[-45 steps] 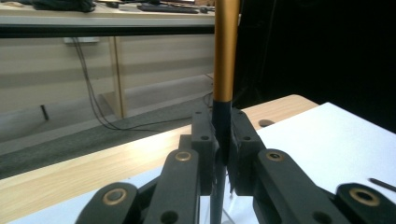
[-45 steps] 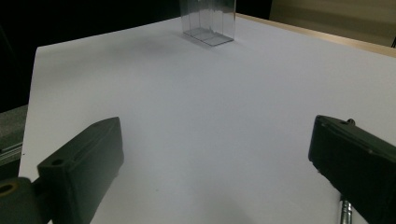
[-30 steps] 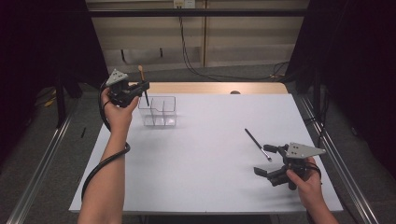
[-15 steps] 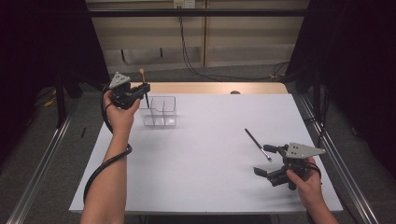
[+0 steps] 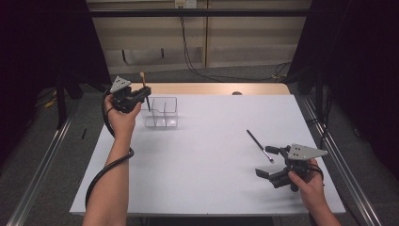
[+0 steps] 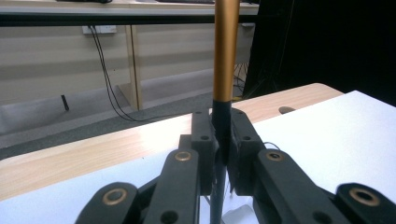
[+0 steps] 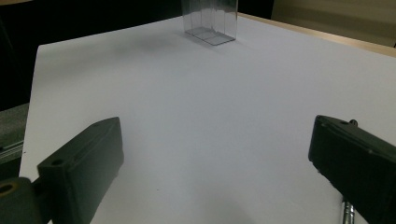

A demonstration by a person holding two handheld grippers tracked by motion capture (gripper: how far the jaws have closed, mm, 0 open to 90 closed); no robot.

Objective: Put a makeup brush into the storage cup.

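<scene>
Holding brush point(image 5: 145, 90) upright above clear box's point(image 5: 161, 113) left edge.

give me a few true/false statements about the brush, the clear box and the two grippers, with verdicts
1. The left gripper is shut on a brush. True.
2. That brush lies flat on the table. False: it is held about upright, above the left edge of the clear box.
3. The right gripper has its jaws open. True.
4. The right gripper holds the second brush. False: that brush lies on the table just beyond it, with nothing between the jaws.
5. The clear box stands at the right edge of the table. False: it stands near the far left, by the left gripper.
</scene>
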